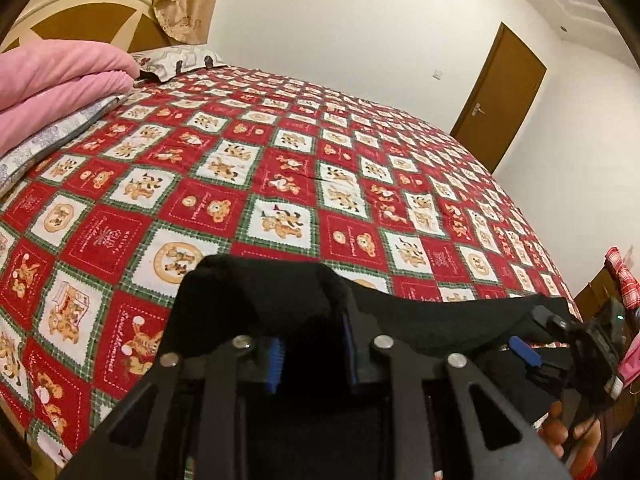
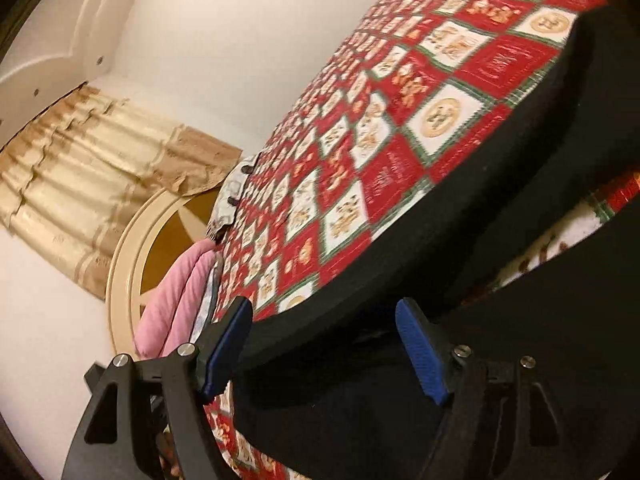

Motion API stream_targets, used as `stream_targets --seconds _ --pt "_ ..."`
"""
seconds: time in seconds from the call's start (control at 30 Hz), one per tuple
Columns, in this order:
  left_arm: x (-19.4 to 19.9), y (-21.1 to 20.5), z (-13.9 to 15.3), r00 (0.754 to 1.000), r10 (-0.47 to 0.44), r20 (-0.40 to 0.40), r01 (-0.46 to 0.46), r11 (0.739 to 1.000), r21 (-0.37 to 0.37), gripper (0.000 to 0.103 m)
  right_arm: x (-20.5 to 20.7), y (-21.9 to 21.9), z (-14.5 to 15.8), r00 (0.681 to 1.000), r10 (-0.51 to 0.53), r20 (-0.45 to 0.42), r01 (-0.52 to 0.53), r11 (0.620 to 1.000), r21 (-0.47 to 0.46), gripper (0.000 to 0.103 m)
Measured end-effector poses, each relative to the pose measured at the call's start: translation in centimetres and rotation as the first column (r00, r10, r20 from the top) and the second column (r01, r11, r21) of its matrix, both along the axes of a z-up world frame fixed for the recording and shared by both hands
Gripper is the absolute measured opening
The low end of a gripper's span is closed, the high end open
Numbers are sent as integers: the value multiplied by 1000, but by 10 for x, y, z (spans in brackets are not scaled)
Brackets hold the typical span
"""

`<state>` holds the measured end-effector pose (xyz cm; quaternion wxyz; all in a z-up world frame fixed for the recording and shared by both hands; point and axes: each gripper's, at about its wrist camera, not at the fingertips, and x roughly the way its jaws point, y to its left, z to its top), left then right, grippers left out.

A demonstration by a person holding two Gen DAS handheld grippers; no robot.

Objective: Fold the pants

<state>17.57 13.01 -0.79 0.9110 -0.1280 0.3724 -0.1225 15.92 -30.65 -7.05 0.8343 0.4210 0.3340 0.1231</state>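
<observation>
Right now my left gripper [image 1: 314, 350] is pressed together on the black pants [image 1: 420, 316], with a bunch of the dark cloth humped up over its blue pads [image 1: 275, 362] and hiding their tips. From that pinch the fabric stretches in a taut black band toward the right side of the left wrist view, where my right gripper [image 1: 538, 334] shows at an angle, one blue pad visible, and part of a hand [image 1: 568, 432] beneath it.

Seen from its own wrist camera, my right gripper [image 2: 324, 354] stands spread wide, the two blue pads [image 2: 422, 356] well apart. The pants [image 2: 400, 292] cross the gap between them as a black edge, and more black cloth hangs below; the pads do not press on it. This view is rolled steeply, so the bed runs up the frame.

Both grippers hang over the near edge of the red checked bedspread [image 1: 280, 168], printed with bears and dogs. At its far side lie a folded pink blanket [image 1: 60, 84] and a grey patterned pillow [image 1: 176, 60], against a cream headboard [image 1: 80, 12]. A brown door [image 1: 500, 96] stands shut in the white wall beyond.
</observation>
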Motion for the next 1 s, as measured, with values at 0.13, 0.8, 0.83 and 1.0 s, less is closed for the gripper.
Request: stream_targets --seconds 0.13,0.8,0.83,1.0 --pt "-1 1 -2 1000 2 -3 -2 1000 8 25 17 -8 -10 999 -15 -43 15 1000 14 61" --pt "-38 25 -6 1000 -5 -13 5 999 48 26 -74 33 26 986 154 55 -131 946 -295 5" --pt "-41 26 -13 1000 -5 -27 7 999 51 26 -80 36 22 986 160 51 -137 941 -311 5" --pt "-54 28 -34 997 6 -75 0 997 76 26 -97 45 -5 984 179 6 -168 934 -316 5"
